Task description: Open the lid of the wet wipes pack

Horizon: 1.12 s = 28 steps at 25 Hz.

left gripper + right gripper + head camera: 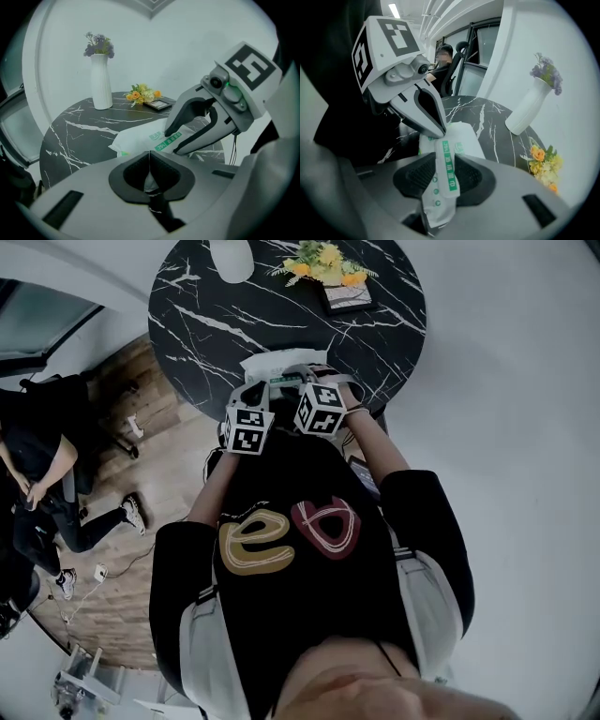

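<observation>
The white wet wipes pack [275, 363] with green print lies at the near edge of the round black marble table [197, 324]. Both grippers sit close together over it. My left gripper [150, 161] is shut on a thin white edge of the pack [136, 138]; in the head view it [255, 395] is at the pack's near left. My right gripper [445, 173] is shut on a folded part of the pack [461, 140] that bears a green strip, which runs up between its pads. The left gripper's tip [439, 132] touches the pack just beyond.
A white vase [231, 259] and a bunch of yellow flowers [323, 263] beside a small frame [347, 298] stand at the table's far side. A person [37, 474] sits to the left on the wooden floor area. White wall lies to the right.
</observation>
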{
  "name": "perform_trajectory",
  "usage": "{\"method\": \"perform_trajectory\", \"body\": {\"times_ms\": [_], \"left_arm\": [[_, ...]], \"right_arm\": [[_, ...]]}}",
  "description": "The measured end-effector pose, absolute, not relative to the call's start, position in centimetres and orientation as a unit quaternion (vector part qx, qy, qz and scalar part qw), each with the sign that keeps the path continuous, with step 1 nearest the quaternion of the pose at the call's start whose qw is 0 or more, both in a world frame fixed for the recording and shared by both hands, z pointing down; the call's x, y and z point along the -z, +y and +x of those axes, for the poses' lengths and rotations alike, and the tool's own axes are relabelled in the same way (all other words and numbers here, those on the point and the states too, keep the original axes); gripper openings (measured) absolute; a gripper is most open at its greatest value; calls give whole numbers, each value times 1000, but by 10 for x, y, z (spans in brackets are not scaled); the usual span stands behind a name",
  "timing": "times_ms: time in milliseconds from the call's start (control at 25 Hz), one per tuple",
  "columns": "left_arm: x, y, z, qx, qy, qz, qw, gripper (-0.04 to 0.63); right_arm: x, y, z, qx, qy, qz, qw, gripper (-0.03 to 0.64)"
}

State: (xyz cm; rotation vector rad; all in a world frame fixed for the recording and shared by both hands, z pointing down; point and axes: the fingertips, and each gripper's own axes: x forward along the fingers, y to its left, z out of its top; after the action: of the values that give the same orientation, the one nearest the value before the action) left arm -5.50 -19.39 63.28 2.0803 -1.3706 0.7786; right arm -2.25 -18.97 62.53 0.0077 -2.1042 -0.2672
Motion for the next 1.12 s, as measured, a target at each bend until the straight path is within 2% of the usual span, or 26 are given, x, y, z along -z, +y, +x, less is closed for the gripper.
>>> {"method": "perform_trajectory", "body": {"times_ms": [440, 920, 1120], "left_arm": [[-638, -193, -51, -335, -490, 775, 215, 18], [-638, -194, -53, -333, -491, 775, 217, 18], [-638, -194, -52, -328, -495, 773, 225, 18]], "right_arm": [[-625, -192, -23, 38, -867, -43, 495, 124], [-618, -194, -21, -52, -887, -25, 459, 100], [-610, -193, -21, -22, -887, -36, 460, 79]]}}
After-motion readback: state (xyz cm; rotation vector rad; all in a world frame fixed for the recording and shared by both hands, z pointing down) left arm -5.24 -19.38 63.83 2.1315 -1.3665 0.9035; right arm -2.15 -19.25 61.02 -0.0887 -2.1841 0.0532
